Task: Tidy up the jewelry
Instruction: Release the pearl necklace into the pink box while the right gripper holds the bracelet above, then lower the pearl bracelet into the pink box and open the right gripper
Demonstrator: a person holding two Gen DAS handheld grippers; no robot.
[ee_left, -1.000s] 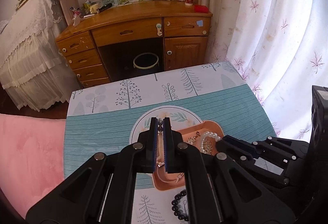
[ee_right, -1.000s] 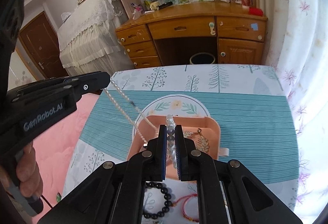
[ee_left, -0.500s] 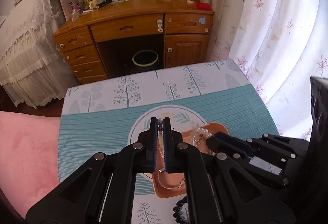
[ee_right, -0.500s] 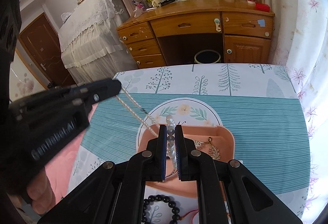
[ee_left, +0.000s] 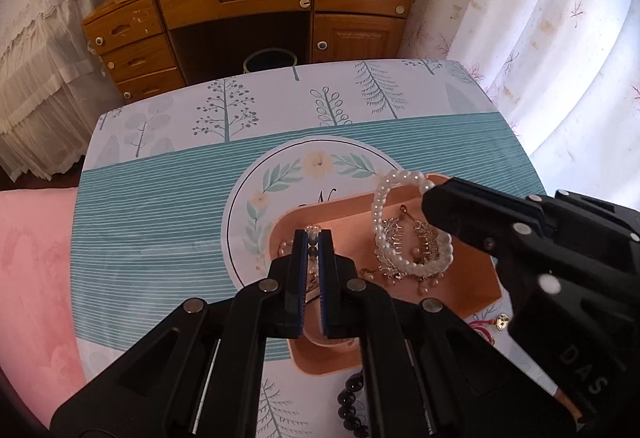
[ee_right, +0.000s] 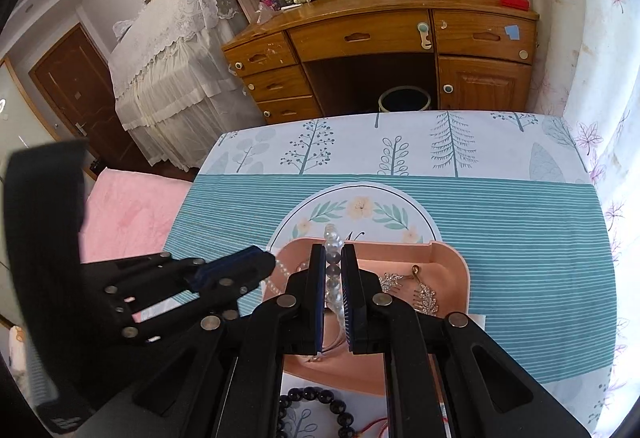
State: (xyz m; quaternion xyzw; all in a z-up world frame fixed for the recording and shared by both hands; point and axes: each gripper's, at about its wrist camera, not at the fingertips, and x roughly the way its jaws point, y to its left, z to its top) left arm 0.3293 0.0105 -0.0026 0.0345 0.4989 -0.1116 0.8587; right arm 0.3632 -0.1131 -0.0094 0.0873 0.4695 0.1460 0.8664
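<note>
A peach tray [ee_left: 332, 211] [ee_right: 448, 262] lies on the patterned tablecloth. My left gripper [ee_left: 313, 238] is shut on a thin pearl necklace [ee_left: 313, 230] and sits low over the tray's left part; it also shows in the right wrist view [ee_right: 256, 258]. My right gripper [ee_right: 333, 250] is shut on a chunky pearl bracelet [ee_left: 384, 197] [ee_right: 332, 238], held over the tray above gold leaf earrings [ee_left: 394, 238] [ee_right: 424, 294].
A black bead bracelet [ee_right: 320, 404] [ee_left: 352, 398] and a red cord bracelet [ee_right: 372, 428] lie on the cloth near the tray's front edge. A wooden desk [ee_right: 384, 37] stands beyond the table, curtains [ee_left: 540, 17] to the right, pink bedding [ee_left: 36, 258] to the left.
Both grippers have come down toward the tray. The thin necklace, earlier stretched up from the tray, now hangs slack into it. The pearl bracelet has moved over the earrings.
</note>
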